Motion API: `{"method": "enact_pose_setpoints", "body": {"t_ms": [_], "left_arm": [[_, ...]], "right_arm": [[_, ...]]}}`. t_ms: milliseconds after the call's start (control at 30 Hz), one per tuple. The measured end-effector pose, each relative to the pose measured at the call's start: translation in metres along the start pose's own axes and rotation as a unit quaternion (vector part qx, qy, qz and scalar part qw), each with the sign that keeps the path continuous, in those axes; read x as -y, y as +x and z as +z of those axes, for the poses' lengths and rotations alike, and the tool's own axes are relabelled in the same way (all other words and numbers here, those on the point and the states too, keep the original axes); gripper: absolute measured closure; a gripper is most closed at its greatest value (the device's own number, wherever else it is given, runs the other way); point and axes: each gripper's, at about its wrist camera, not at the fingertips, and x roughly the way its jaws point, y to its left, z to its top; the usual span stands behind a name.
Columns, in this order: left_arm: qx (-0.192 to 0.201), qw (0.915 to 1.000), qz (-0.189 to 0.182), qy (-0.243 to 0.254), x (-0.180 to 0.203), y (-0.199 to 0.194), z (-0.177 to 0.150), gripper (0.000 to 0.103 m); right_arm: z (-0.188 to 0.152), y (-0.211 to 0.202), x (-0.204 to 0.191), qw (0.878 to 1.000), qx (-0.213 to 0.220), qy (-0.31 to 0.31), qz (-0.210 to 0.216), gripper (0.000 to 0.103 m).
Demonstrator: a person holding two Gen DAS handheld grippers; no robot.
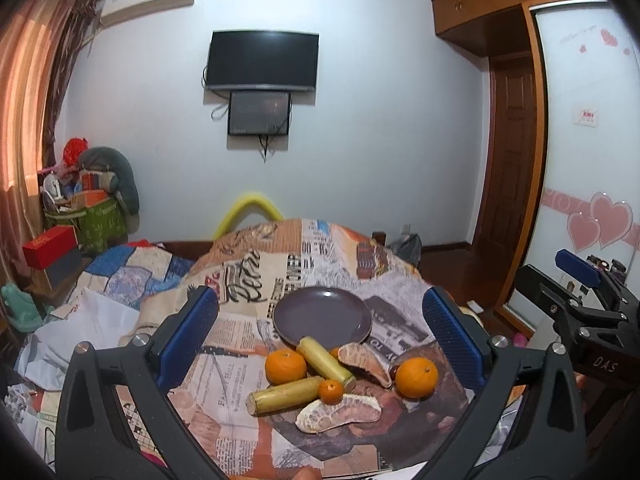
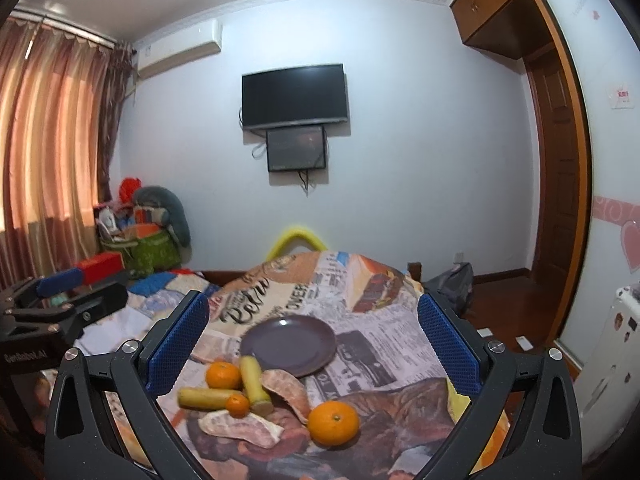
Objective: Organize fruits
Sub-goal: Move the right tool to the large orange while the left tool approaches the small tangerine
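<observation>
Your left gripper (image 1: 320,336) hangs with its blue pads spread wide, nothing between them. Ahead of it, left to right: one orange (image 1: 285,366) on the left, two pale yellow cane-like sticks, one lying across (image 1: 286,395) and one angled toward the plate (image 1: 326,360), one tiny orange (image 1: 331,391) touching both sticks, two peeled pomelo wedges, near (image 1: 340,412) and far (image 1: 366,362), then another orange (image 1: 417,377) off right. That makes three round oranges, smooth and glossy; the wedges look pithy and curved.

One matte purple plate (image 1: 322,315) sits empty just beyond the pile, with open newsprint-patterned cloth (image 1: 280,268) around it. The surface drops away past the plate and to your right.

Your right gripper (image 2: 314,344) is likewise wide apart and empty, with the big orange (image 2: 334,423) nearest it.
</observation>
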Motion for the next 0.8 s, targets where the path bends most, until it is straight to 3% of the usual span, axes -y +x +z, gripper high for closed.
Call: {"method": "enact_pose_setpoints", "body": {"t_ms": [433, 667, 800], "left_arm": [[-0.116, 0.9932, 0.012, 0.0, -0.015, 0.088, -0.046, 0.0], [-0.185, 0.9826, 0.002, -0.012, -0.021, 0.132, -0.078, 0.001], [-0.22, 0.9754, -0.011, -0.017, -0.02, 0.149, -0.091, 0.009]], "right_arm": [[-0.053, 0.066, 0.032, 0.991, -0.134, 0.015, -0.01, 0.0], [-0.076, 0.091, 0.041, 0.982, -0.19, 0.017, -0.007, 0.0], [-0.093, 0.107, 0.049, 0.974, -0.224, 0.034, 0.002, 0.0]]}}
